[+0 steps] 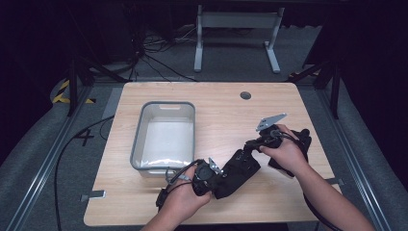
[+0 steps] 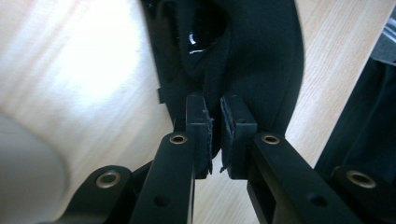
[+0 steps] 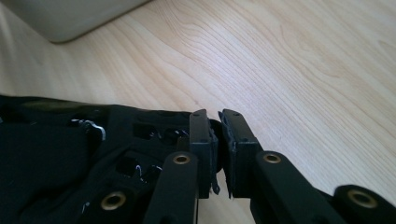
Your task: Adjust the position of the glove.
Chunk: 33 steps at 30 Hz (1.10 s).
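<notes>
A black fabric item (image 1: pixel 240 166) with small metal fittings stretches between my two grippers near the table's front edge. My left gripper (image 1: pixel 220 179) is shut on its near-left end; in the left gripper view the pads (image 2: pixel 200 126) pinch a fold of the black fabric (image 2: pixel 261 70). My right gripper (image 1: pixel 250 146) is shut on the far-right end, and its own view has the jaws (image 3: pixel 218 128) closed on the edge of the fabric (image 3: pixel 70 149). More black fabric (image 1: pixel 302 138) lies beyond the right hand.
A grey rectangular bin (image 1: pixel 137 139) stands on the wooden table (image 1: pixel 221 106) left of centre, just behind the left hand; its corner (image 3: pixel 70 14) shows in the right gripper view. A round hole (image 1: pixel 245 95) is near the table's far edge.
</notes>
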Motion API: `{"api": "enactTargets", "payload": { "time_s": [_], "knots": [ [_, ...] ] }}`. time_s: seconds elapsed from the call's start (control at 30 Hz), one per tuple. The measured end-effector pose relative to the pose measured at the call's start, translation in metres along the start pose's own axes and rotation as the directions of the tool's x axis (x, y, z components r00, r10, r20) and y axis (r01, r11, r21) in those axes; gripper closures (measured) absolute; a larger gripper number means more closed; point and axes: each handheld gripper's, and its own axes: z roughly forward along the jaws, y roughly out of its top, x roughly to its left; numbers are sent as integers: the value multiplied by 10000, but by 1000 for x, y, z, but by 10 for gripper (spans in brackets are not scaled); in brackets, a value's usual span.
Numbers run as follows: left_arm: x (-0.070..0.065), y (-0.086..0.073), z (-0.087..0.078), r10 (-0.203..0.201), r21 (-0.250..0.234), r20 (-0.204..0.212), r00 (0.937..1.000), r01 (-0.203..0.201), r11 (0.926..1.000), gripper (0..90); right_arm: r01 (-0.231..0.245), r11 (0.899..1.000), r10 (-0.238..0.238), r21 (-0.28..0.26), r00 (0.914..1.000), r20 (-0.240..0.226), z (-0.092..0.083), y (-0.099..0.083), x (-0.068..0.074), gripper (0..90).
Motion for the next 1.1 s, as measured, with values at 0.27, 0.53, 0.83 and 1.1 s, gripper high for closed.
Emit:
{"api": "enactTargets", "payload": {
  "time_s": [0.27, 0.53, 0.83, 1.1],
  "knots": [
    [3, 3, -4, 327, -156, -403, 9987, -334, 9993, 829, -546, 9953, 563, -794, 9982, 186, -40, -28, 26, 836],
    [4, 6, 1, 561, 145, -347, 9978, -556, 9983, 830, -714, 9915, 745, -1090, 9969, 247, -55, -50, 43, 835],
    [4, 6, 17, 742, 941, 45, 9972, -743, 9928, 816, -1274, 9883, 1289, -840, 9916, 127, -43, -79, 53, 832],
    [6, 4, 29, 716, 1421, 5, 9974, -709, 9873, 735, -1596, 9860, 1600, -475, 9871, 37, -34, -85, 57, 822]
  ]
}}
